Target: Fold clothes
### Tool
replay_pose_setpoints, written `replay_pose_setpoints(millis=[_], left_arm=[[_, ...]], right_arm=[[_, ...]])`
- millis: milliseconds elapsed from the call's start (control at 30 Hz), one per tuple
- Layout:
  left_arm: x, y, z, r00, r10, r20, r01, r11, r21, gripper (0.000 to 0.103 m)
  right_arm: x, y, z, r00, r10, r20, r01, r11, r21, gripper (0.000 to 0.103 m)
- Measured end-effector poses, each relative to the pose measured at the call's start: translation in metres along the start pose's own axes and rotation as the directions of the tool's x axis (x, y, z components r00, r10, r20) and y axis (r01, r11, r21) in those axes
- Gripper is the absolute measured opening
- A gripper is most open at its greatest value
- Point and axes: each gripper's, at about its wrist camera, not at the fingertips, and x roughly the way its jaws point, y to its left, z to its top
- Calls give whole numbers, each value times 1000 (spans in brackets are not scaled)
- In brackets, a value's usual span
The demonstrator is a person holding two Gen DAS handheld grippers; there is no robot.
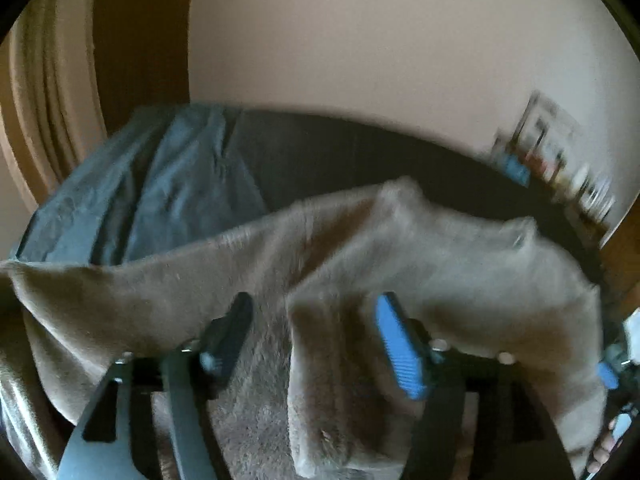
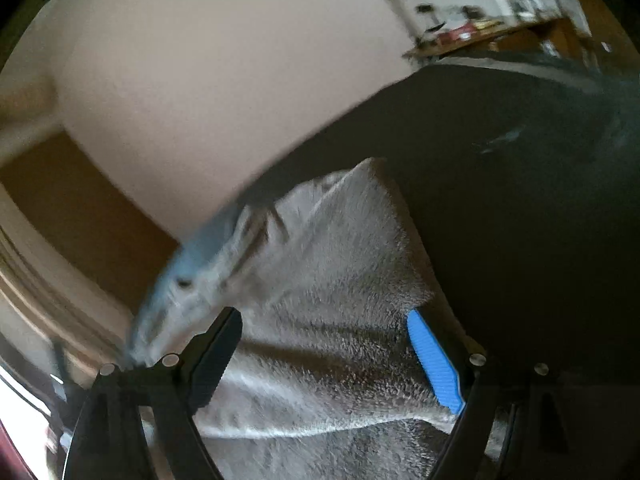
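Observation:
A fuzzy beige-grey garment (image 1: 400,248) lies bunched across the dark surface (image 1: 340,152), draped over and between my left gripper's fingers. My left gripper (image 1: 316,308) stands open, with a thick fold of the garment hanging in the gap between its jaws. In the right wrist view the same garment (image 2: 340,280) fills the space between the fingers of my right gripper (image 2: 324,320), which is also open. Its blue pad (image 2: 434,364) touches the fabric's right edge. My other gripper shows at the far right edge of the left view (image 1: 612,372). Both views are blurred by motion.
A blue-grey garment (image 1: 160,184) lies spread at the back left of the dark surface. A wooden shelf with small items (image 2: 480,28) stands by the pale wall (image 2: 240,80) at the right. A wooden door frame (image 1: 48,92) is on the left.

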Motion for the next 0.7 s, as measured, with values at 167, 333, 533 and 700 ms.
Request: replay_pose_setpoints(millis=[167,333,533,700], left_arm=[[-10,-19,-1,979,-204,-6,204,976,74,82],[20,-51,-22,973,-164,-162,191,967,167,82],[52,-63,-39,971,-10,-239,78,958,275,82],[55,-63,-39,972,-2,-237,73,954,291,83]], right_arm=[[6,55,30,994,-105,-21,96,959,-267,87],[50,74,23,979,-153,-132,87,909,-408,87],[79,62,6,960,-262,-96,162,803,-574,87],[80,48,13,962,-267,-46,198,807,-556,87]])
